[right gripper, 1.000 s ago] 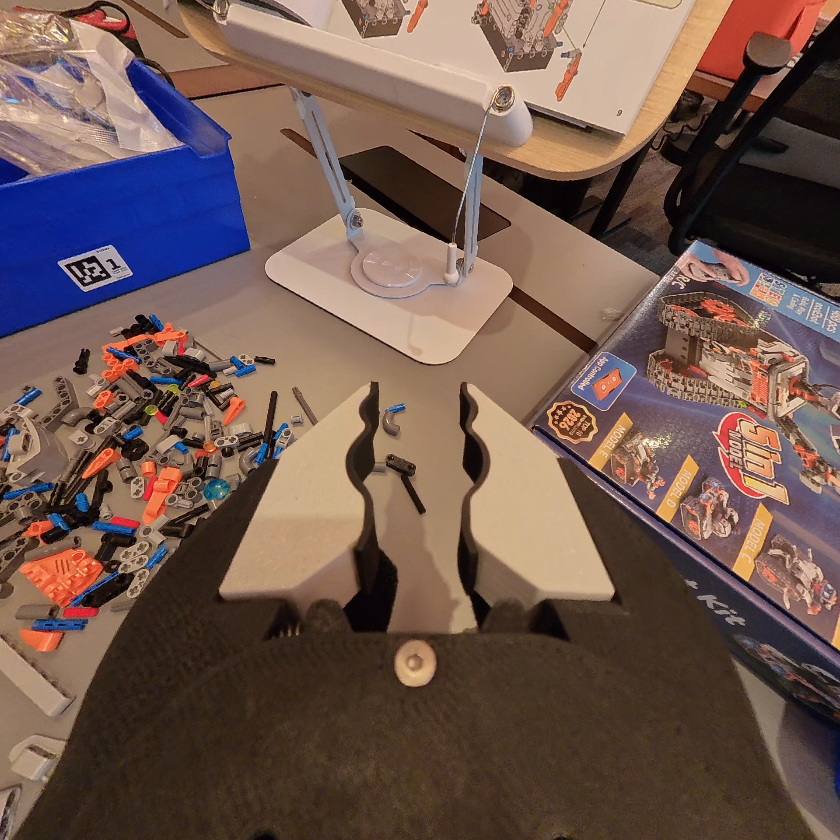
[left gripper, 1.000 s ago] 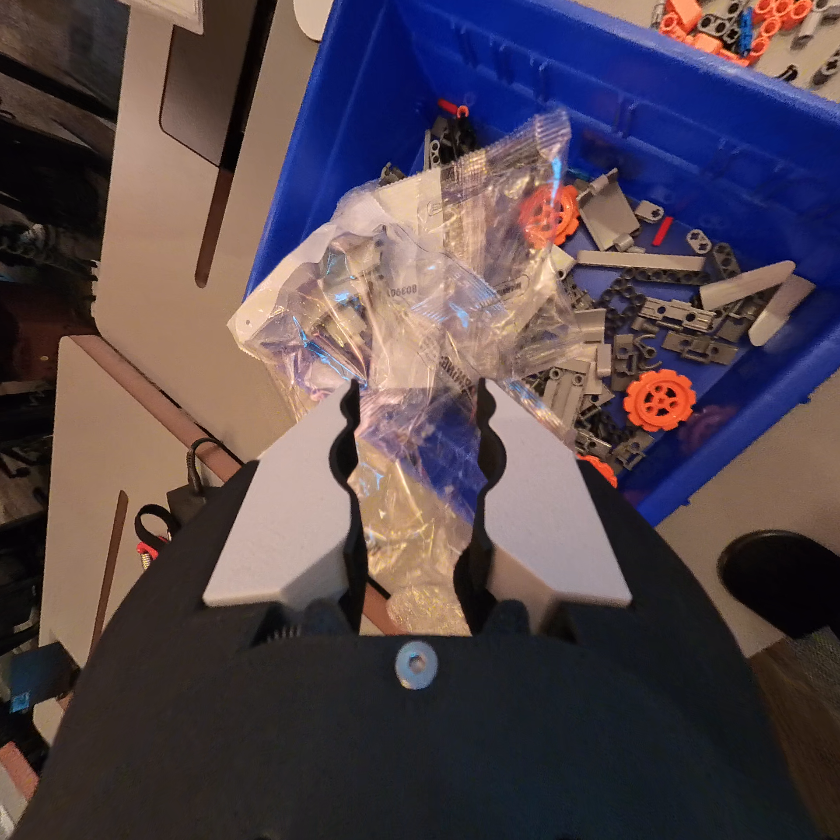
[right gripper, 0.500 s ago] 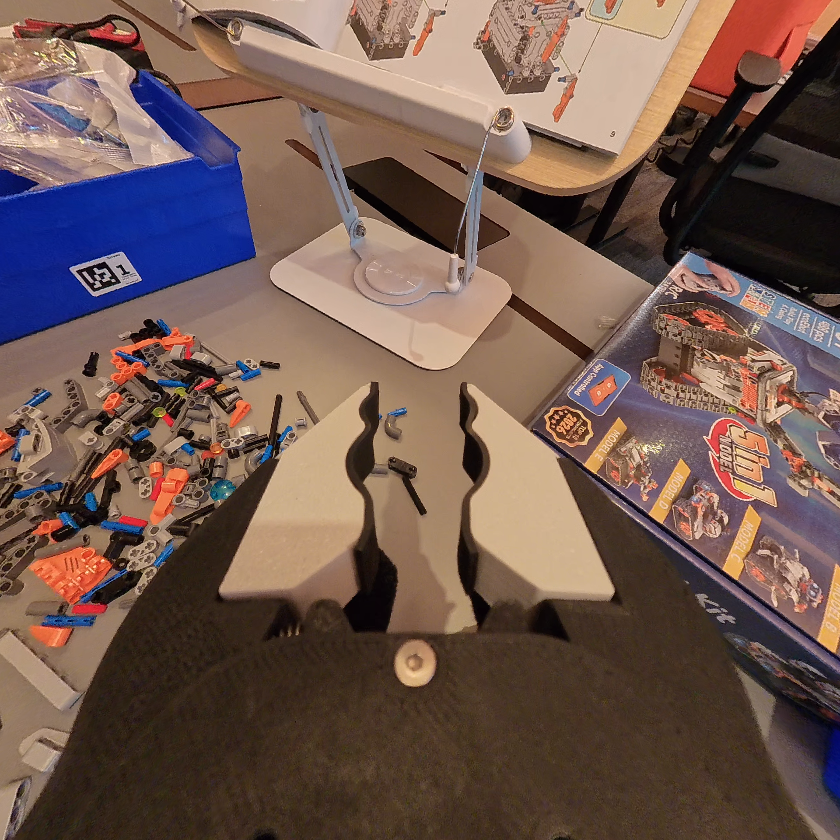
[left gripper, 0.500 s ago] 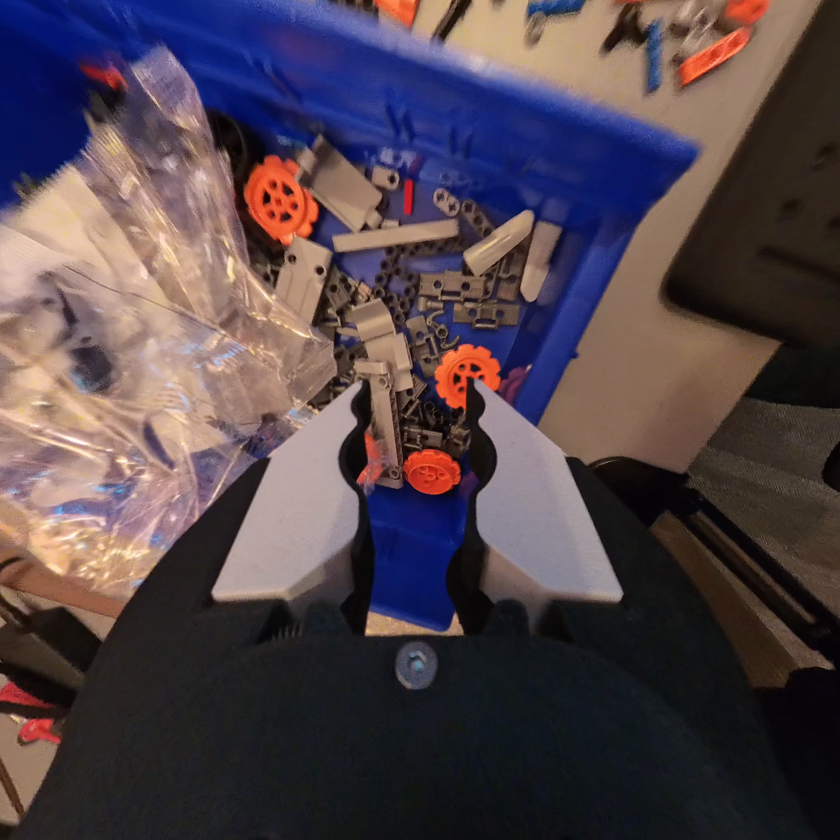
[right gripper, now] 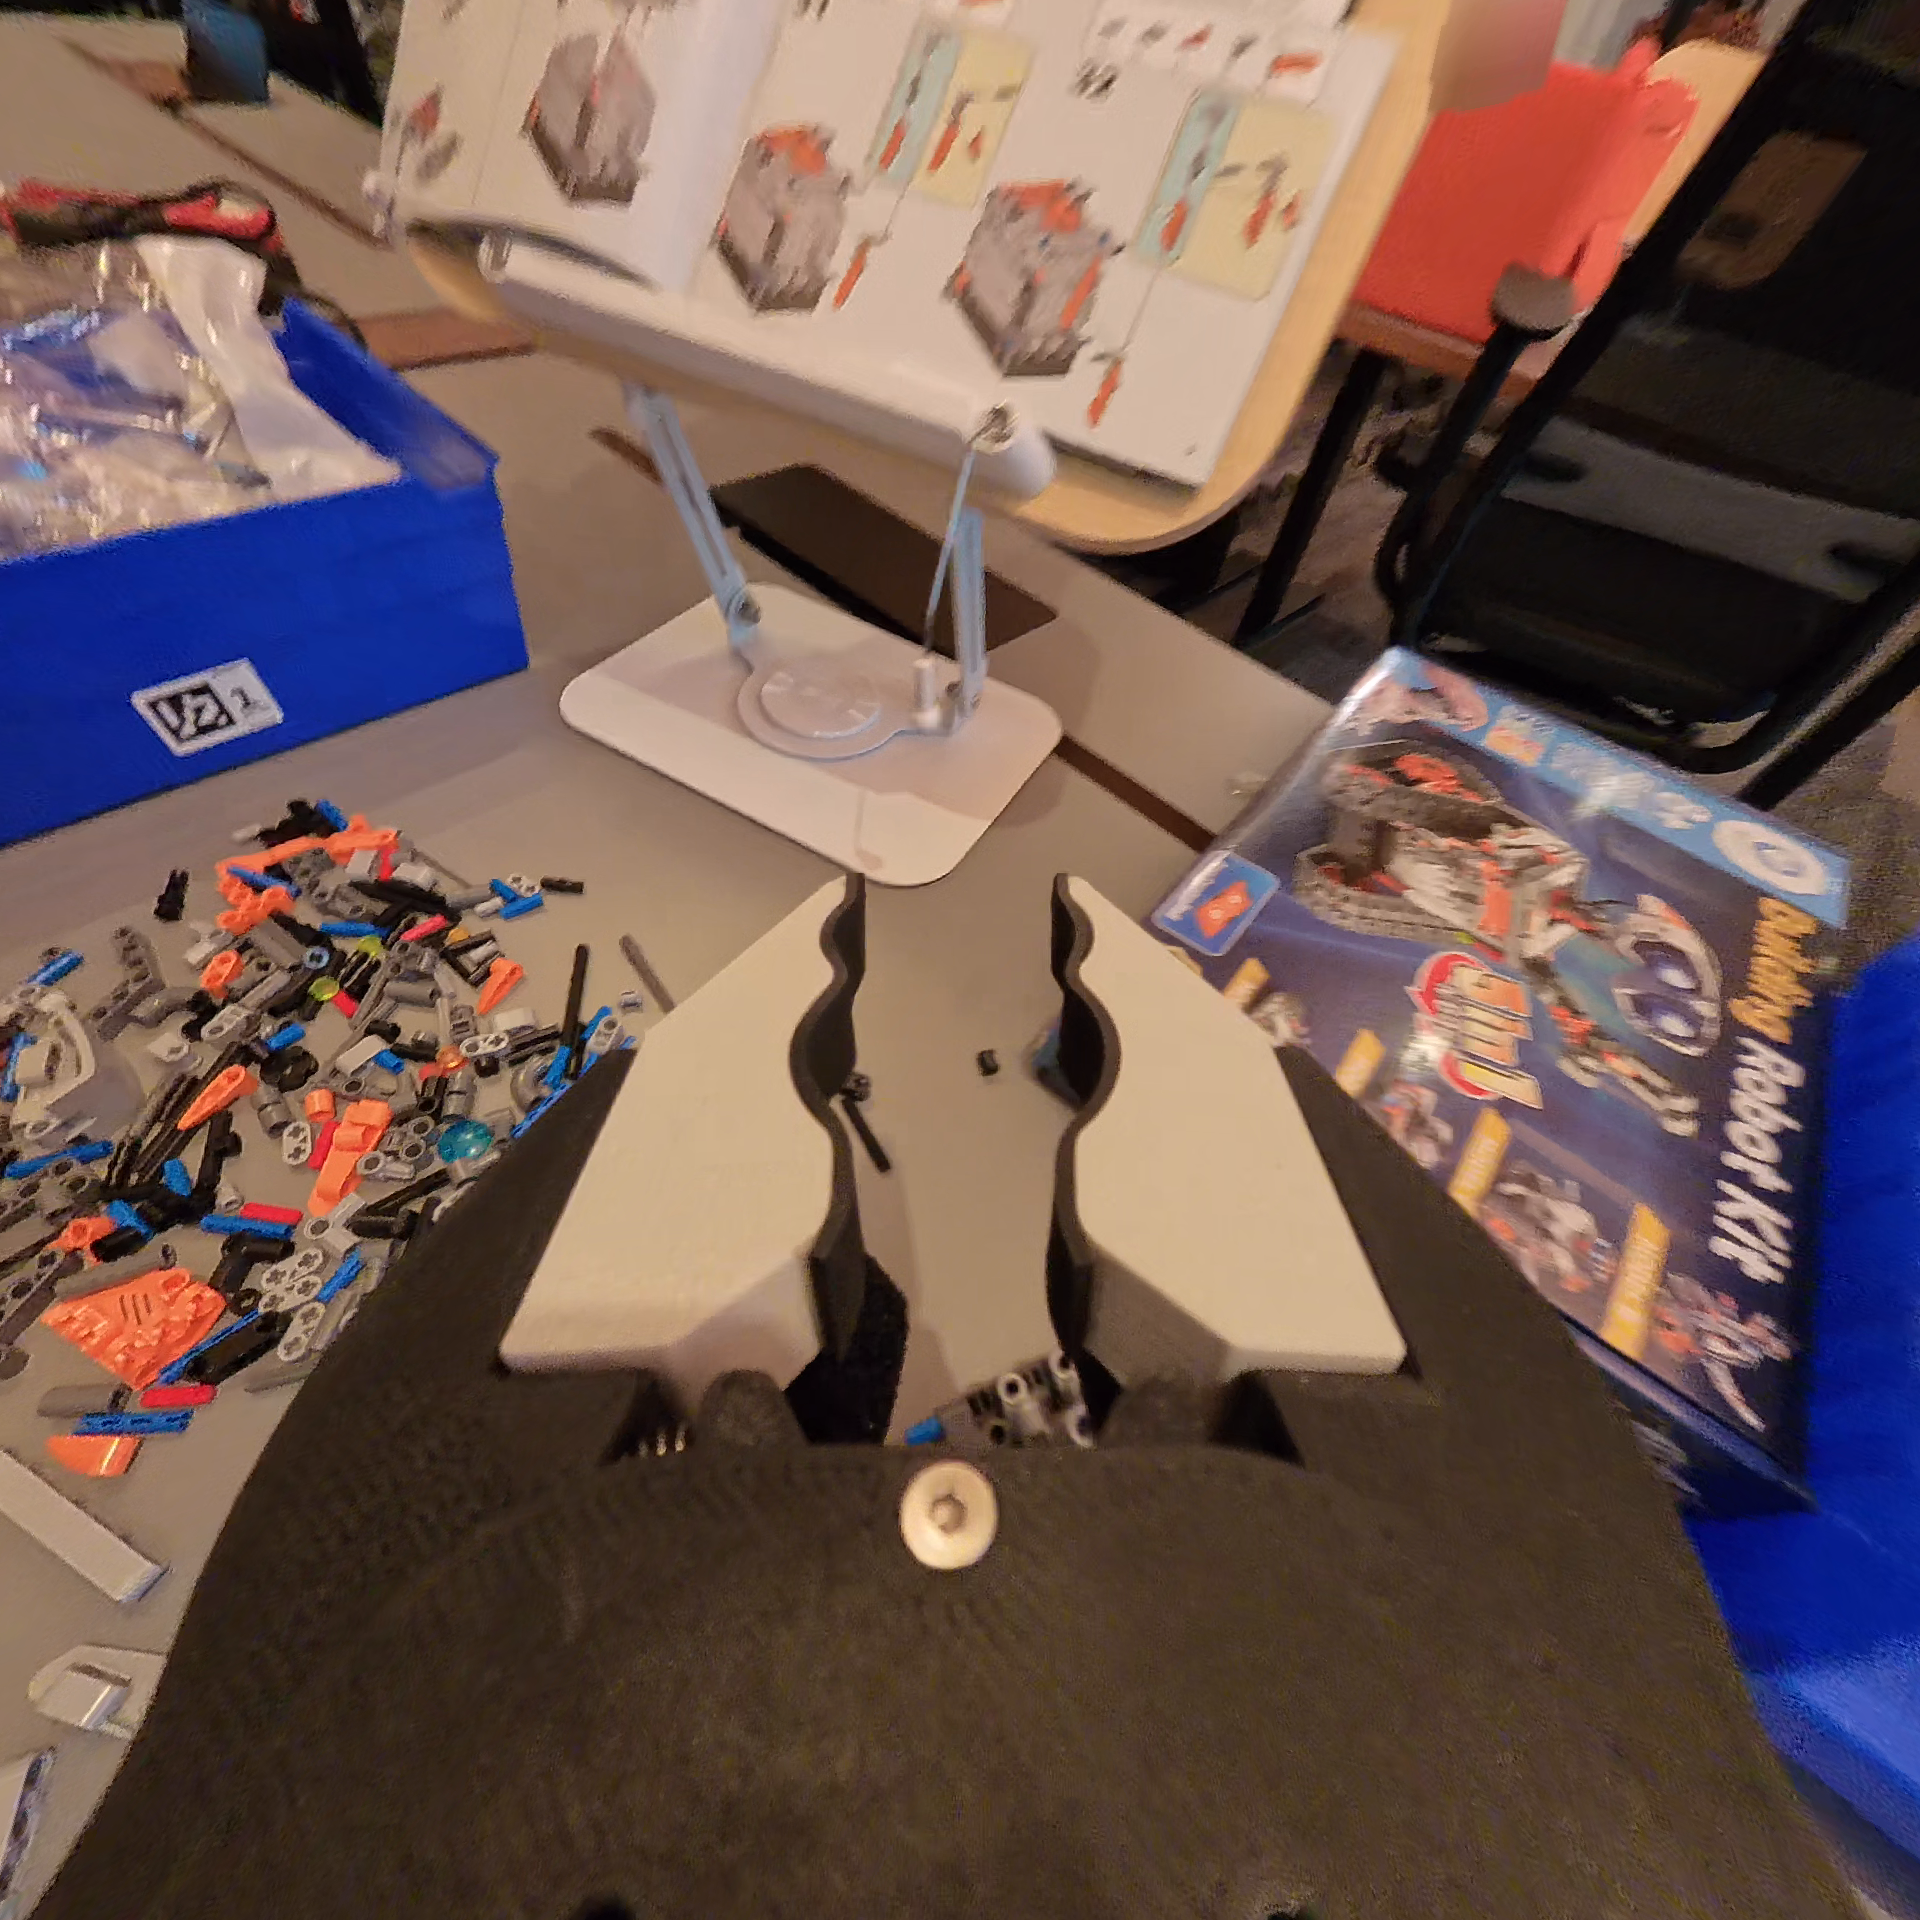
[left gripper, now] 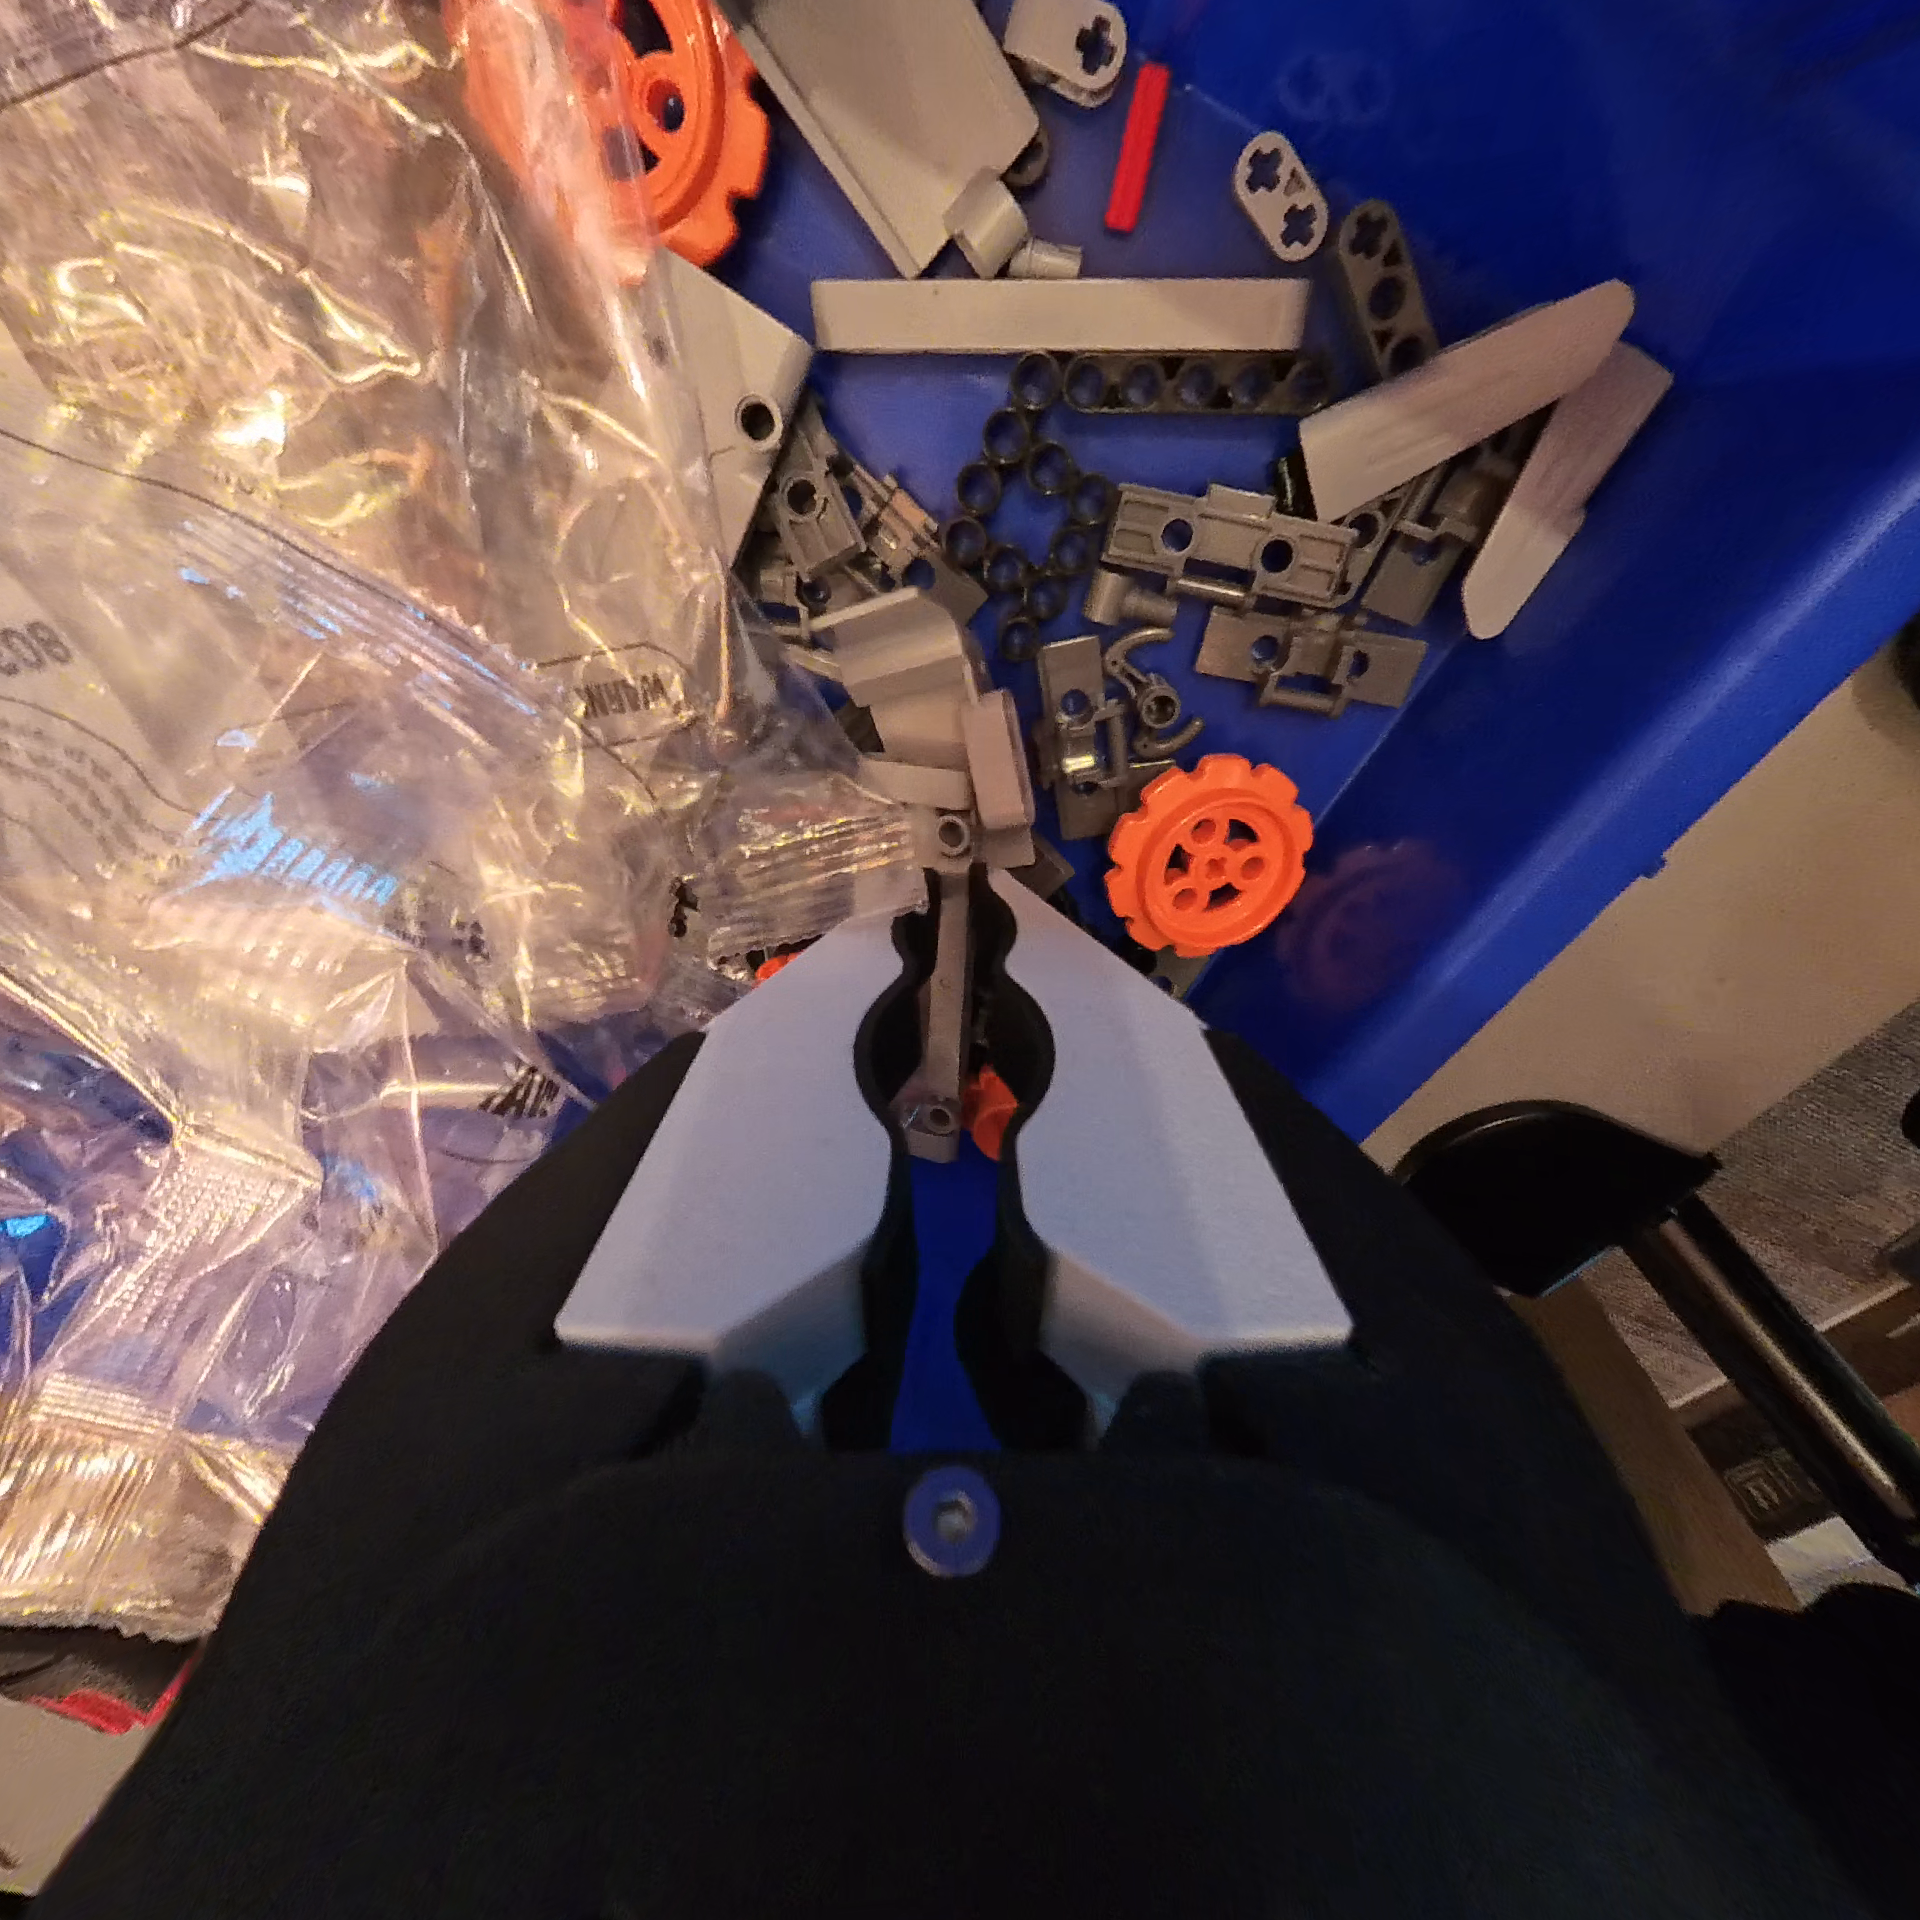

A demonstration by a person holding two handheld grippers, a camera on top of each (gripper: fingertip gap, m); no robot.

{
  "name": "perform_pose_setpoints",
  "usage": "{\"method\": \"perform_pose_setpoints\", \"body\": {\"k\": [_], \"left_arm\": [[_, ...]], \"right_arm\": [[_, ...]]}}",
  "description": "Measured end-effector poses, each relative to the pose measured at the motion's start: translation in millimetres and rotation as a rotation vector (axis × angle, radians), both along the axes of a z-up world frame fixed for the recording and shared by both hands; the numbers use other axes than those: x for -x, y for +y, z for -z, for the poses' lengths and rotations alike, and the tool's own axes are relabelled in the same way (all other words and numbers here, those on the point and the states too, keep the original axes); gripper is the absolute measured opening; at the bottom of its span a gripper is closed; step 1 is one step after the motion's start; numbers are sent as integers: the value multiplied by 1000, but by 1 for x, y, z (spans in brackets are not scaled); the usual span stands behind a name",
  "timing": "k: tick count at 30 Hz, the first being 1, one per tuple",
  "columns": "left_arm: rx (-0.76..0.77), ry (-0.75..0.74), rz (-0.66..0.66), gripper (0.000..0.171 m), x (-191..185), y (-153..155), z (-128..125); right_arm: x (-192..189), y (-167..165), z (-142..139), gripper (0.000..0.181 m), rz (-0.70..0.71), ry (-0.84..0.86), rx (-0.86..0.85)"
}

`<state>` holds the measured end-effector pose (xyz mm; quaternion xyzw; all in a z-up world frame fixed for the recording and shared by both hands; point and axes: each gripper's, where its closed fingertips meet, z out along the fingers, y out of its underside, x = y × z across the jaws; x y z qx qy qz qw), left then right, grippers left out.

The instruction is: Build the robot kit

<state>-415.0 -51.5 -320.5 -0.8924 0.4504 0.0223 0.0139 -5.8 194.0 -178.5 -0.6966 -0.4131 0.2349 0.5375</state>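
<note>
In the left wrist view my left gripper (left gripper: 951, 904) is down inside a blue bin (left gripper: 1558, 831). Its jaws are closed on a long grey beam (left gripper: 943, 997) that runs between the fingers. The beam's far end touches a heap of grey parts (left gripper: 935, 707). An orange gear (left gripper: 1205, 854) lies just right of the fingertips. Crumpled clear plastic bags (left gripper: 312, 520) fill the bin's left side. In the right wrist view my right gripper (right gripper: 956, 894) is open and empty above the grey table (right gripper: 675, 862). A small black pin (right gripper: 987, 1062) and a black axle piece (right gripper: 868, 1127) lie under it.
A pile of small loose orange, black, blue and grey parts (right gripper: 260, 1039) lies left of the right gripper. The blue bin (right gripper: 260, 603) stands at the back left. A white stand (right gripper: 821, 727) holds an instruction booklet (right gripper: 831, 156). A kit box (right gripper: 1507, 1039) lies at the right. Chairs stand beyond. The left gripper's tips are roughly 50 cm from the right gripper's. The orange gear (left gripper: 1205, 854) is about 4 cm from my left fingertips and 45 cm from my right. Measured from the fingertips, the small black pin (right gripper: 987, 1062) is 15 cm or so from the right gripper and 50 cm from the left.
My left gripper swung right off the plastic bags, dropped into the bin and closed on the grey beam. My right gripper moved a little right and back, still open.
</note>
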Motion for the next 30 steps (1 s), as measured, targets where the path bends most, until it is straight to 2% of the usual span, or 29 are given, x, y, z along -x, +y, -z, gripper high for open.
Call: {"method": "perform_pose_setpoints", "body": {"k": [5,10,30], "left_arm": [[-15,-32,11,0,-7,2,-5],[-52,-84,2,0,-13,9,-14],[-247,-419,-25,0,-58,29,-95]], "right_arm": [[-56,10,-37,32,112,162,-37],[-88,13,-52,30,157,287,-27],[-71,6,-46,30,111,255,-18]]}}
